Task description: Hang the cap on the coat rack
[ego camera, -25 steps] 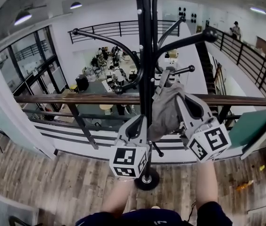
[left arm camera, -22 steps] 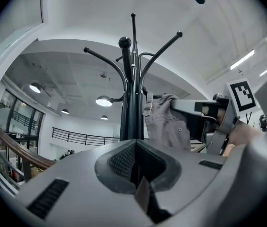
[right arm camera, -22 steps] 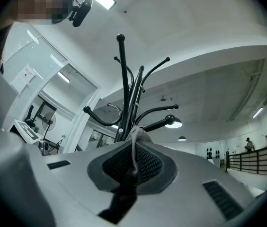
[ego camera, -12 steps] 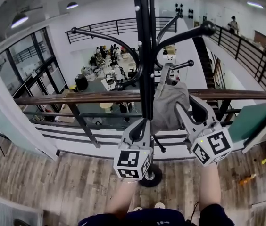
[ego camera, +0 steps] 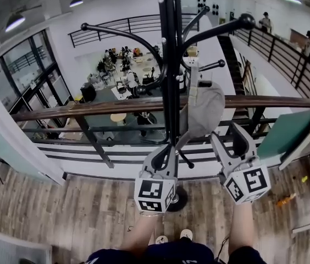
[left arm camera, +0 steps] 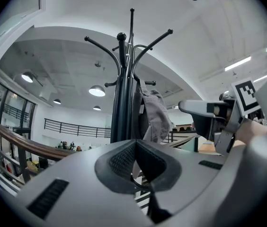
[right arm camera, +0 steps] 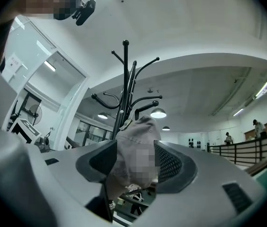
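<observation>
The black coat rack [ego camera: 169, 65] stands right in front of me. A grey cap [ego camera: 205, 110] hangs from one of its short hooks [ego camera: 216, 66] by the back strap, free of both grippers. My right gripper [ego camera: 229, 137] is just below the cap with its jaws opening. In the right gripper view the cap [right arm camera: 136, 136] shows in the gap between the pads [right arm camera: 171, 162], which do not press on it. My left gripper [ego camera: 167, 149] is shut and empty beside the pole; in its own view its pads [left arm camera: 124, 159] meet in front of the rack [left arm camera: 122, 93].
A wooden handrail [ego camera: 89, 110] with black posts runs across behind the rack, over a drop to a lower floor. The rack's round base [ego camera: 178, 200] rests on the wood floor by my feet. A green board [ego camera: 287, 133] leans at the right.
My right gripper has opened, let go of the cap and drawn back down towards me. The cap now hangs on its own. The left gripper has hardly moved.
</observation>
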